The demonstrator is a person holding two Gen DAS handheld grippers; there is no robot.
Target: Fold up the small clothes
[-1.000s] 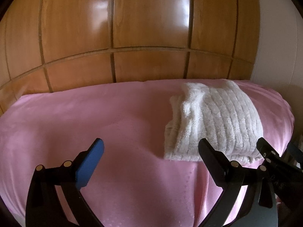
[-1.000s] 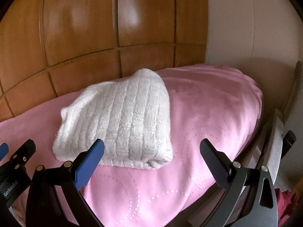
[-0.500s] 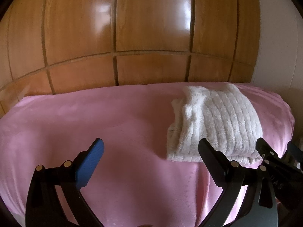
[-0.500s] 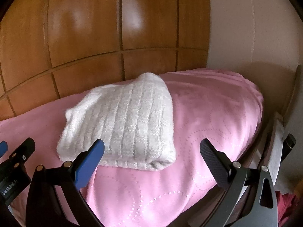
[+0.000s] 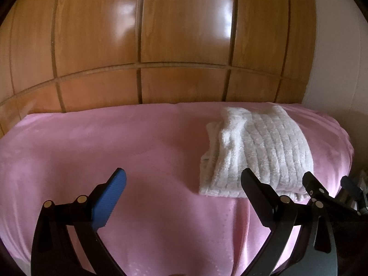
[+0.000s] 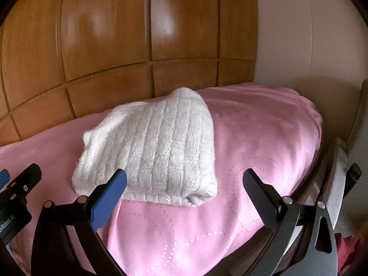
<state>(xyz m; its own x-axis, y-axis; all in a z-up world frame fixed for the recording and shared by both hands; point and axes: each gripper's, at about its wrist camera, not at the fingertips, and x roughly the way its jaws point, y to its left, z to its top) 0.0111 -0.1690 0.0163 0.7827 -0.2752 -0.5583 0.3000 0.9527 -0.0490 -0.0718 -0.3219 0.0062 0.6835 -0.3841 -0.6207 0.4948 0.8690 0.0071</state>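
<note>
A white ribbed knit garment (image 5: 257,149) lies folded into a thick rectangle on the pink bedspread (image 5: 115,142), at the right in the left wrist view. It also shows in the right wrist view (image 6: 151,154), centre left. My left gripper (image 5: 182,184) is open and empty, held back from the garment and to its left. My right gripper (image 6: 184,184) is open and empty, just in front of the garment's near edge. Each gripper's tip also shows at the other view's edge.
A glossy wooden panelled headboard (image 5: 184,46) rises behind the bed. A cream wall (image 6: 299,46) stands to the right. The bed's right edge (image 6: 317,124) drops off beside a dark frame, with red cloth (image 6: 347,248) low at the right.
Both grippers have drawn back and tilted up a little, so the garment sits lower and farther in both views. The garment itself has not moved. Both grippers stay open.
</note>
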